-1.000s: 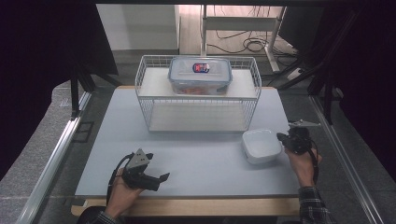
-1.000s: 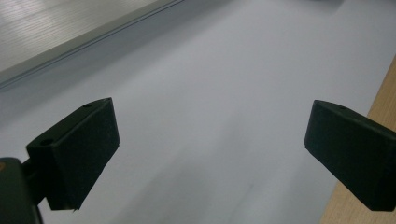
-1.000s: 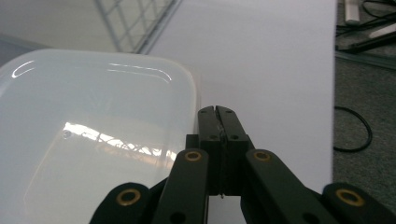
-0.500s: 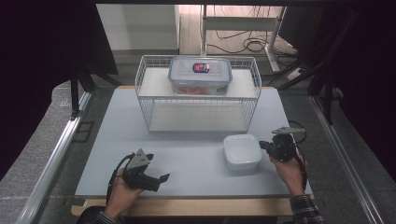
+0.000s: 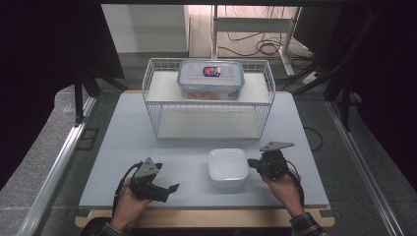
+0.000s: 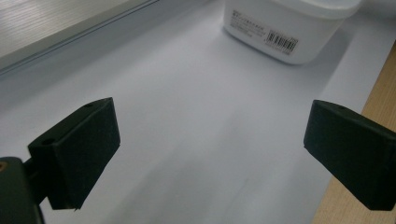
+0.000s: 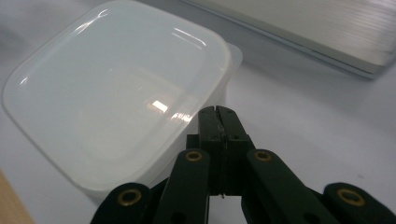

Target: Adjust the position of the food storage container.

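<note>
White, square and lidded, the plastic tub (image 5: 227,167) sits in front of the wire basket rack (image 5: 208,101). The right gripper (image 7: 216,111), jaws pressed together on nothing, touches the tub's side. The left gripper (image 6: 210,149) gapes empty, well apart from the tub.

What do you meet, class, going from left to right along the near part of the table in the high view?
left gripper → white lidded box → right gripper
</note>
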{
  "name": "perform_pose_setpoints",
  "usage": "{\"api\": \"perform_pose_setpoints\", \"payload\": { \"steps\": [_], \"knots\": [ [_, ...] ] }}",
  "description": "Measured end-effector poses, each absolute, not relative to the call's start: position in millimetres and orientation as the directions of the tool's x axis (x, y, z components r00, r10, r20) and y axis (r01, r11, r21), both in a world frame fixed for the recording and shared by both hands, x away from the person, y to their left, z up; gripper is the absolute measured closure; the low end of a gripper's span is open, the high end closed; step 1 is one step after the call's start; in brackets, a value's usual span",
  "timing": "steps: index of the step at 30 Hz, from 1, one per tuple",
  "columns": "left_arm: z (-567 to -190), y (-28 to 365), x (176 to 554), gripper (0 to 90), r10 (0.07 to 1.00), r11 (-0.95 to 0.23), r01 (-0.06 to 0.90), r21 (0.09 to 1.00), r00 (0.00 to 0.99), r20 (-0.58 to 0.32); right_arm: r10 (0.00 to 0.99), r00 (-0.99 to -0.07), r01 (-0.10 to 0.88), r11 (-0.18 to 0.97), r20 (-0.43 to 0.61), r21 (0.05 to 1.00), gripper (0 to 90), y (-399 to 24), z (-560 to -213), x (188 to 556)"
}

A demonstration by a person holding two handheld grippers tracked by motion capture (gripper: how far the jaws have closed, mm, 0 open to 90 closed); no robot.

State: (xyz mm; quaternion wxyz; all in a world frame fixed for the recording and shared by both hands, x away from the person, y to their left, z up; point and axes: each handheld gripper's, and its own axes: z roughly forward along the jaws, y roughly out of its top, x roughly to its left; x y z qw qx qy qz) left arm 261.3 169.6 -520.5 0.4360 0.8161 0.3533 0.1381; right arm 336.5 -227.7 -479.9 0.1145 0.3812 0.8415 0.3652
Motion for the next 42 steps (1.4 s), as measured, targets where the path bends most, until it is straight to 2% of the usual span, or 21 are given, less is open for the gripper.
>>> {"api": "perform_pose_setpoints", "payload": {
  "steps": [7, 15, 19, 27, 31, 35, 42],
  "knots": [
    [-520.7, 169.9, 261.6, 3.5, 0.697, -0.369, 0.463, 0.806, 0.711, -0.089, 0.681, -0.725, 0.535, 0.463, 0.103, 0.706, 89.8, -207.4, -480.1, 325.3],
    [-520.8, 170.4, 262.1, 4.0, 0.697, -0.369, 0.478, 0.797, 0.710, -0.103, 0.658, -0.750, 0.493, 0.486, 0.069, 0.722, 87.6, -197.5, -481.3, 321.3],
    [-521.0, 171.5, 262.5, 4.3, 0.697, -0.367, 0.485, 0.794, 0.709, -0.111, 0.668, -0.743, 0.475, 0.486, 0.039, 0.734, 74.5, -204.6, -480.4, 320.0],
    [-521.7, 172.8, 262.5, 4.3, 0.702, -0.369, 0.483, 0.794, 0.705, -0.102, 0.659, -0.746, 0.483, 0.430, 0.101, 0.762, 30.2, -220.1, -487.5, 313.0],
    [-521.8, 172.7, 262.4, 4.3, 0.702, -0.373, 0.479, 0.794, 0.706, -0.097, 0.656, -0.750, 0.462, 0.428, 0.085, 0.777, 16.1, -219.3, -488.3, 308.1],
    [-522.4, 173.2, 262.7, 4.2, 0.702, -0.373, 0.480, 0.794, 0.705, -0.097, 0.647, -0.759, 0.443, 0.430, 0.074, 0.787, 10.2, -219.6, -487.8, 303.2],
    [-522.2, 172.7, 262.8, 4.2, 0.703, -0.367, 0.486, 0.793, 0.704, -0.106, 0.642, -0.763, 0.431, 0.421, 0.074, 0.798, 6.8, -221.9, -489.2, 301.5]
  ]
}}
